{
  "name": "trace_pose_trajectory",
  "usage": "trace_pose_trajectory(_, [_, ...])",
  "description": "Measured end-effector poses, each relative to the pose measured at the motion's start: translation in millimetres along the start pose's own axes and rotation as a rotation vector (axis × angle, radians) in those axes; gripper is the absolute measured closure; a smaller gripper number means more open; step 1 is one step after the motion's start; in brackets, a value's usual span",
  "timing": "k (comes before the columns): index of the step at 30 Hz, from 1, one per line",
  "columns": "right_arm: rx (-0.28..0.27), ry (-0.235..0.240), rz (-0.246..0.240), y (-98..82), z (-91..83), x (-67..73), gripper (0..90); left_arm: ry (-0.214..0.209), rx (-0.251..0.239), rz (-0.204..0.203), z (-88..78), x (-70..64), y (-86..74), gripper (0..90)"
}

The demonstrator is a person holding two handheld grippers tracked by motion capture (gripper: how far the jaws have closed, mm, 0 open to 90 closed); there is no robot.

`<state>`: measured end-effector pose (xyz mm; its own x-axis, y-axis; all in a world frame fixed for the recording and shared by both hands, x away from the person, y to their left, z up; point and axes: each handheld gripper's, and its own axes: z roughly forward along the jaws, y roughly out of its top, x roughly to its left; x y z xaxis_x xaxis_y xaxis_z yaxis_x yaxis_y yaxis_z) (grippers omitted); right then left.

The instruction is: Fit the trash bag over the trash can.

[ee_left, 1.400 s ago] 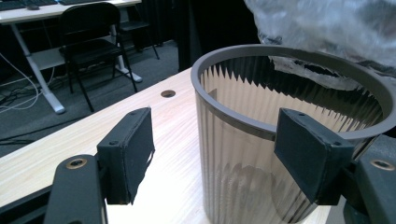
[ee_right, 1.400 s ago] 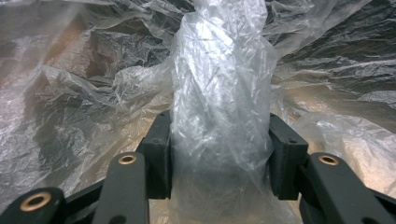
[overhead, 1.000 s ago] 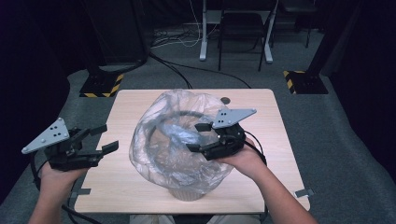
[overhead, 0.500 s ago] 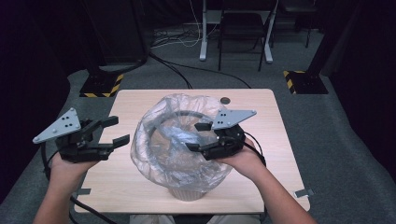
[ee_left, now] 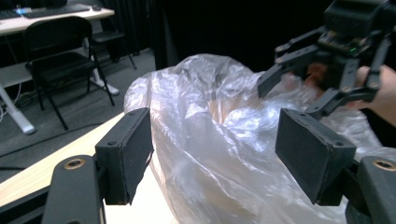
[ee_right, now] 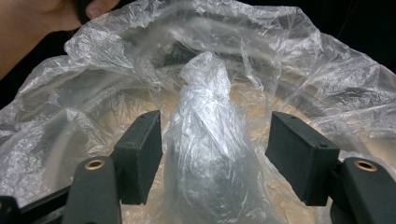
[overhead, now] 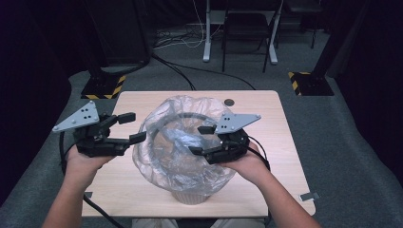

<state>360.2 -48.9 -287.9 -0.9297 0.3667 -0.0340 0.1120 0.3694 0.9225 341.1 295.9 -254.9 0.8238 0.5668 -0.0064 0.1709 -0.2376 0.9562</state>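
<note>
A clear plastic bag (overhead: 183, 142) sits billowed over a round bin (overhead: 190, 195) at the middle of the wooden table (overhead: 280, 137), its crumpled film spreading wider than the bin's rim. Inside the bag, near its centre, a bunched ridge of film (ee_right: 205, 140) stands up in a twisted peak.

The right gripper (overhead: 203, 140) reaches into the bag from the bag's right side. Its jaws stand apart, and in the right gripper view the bunched ridge rises in the gap between them; the near pad (ee_right: 140, 154) lies just beside the film, but whether it presses on it cannot be told, and the other pad (ee_right: 299, 156) is clear of the ridge.

The left gripper (overhead: 132, 128) is at the bag's left edge, just beside the outer film. Its jaws are apart too. In the left gripper view the bag's wall bulges across the space between the two pads (ee_left: 128, 151), without either pad squeezing it.
</note>
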Motion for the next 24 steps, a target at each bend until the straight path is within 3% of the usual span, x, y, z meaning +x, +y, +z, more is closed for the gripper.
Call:
trace_pose_trajectory(7, [-0.025, 0.002, -0.008, 3.8, -5.1, 1.0, 34.4, -0.002, 0.051, -0.029, 17.9, 5.2, -10.7, 27.7])
trace_pose_trajectory(10, [-0.058, -0.004, -0.014, 8.6, -13.0, 1.2, 34.7, -0.002, 0.057, -0.036, 19.7, 7.0, -14.2, 32.2])
trace_pose_trajectory(15, [-0.087, -0.063, -0.033, 14.6, -31.9, -2.0, 35.9, -0.006, 0.073, -0.051, 17.6, 12.9, -24.8, 36.8])
trace_pose_trajectory(20, [-0.067, -0.137, 0.030, 8.7, -50.4, -18.6, 35.9, -0.005, 0.068, -0.061, 14.6, 13.8, -30.5, 35.3])
trace_pose_trajectory(24, [-0.045, -0.185, 0.073, -6.4, -58.7, -29.9, 35.9, -0.008, 0.070, -0.056, 14.6, 11.7, -34.2, 34.2])
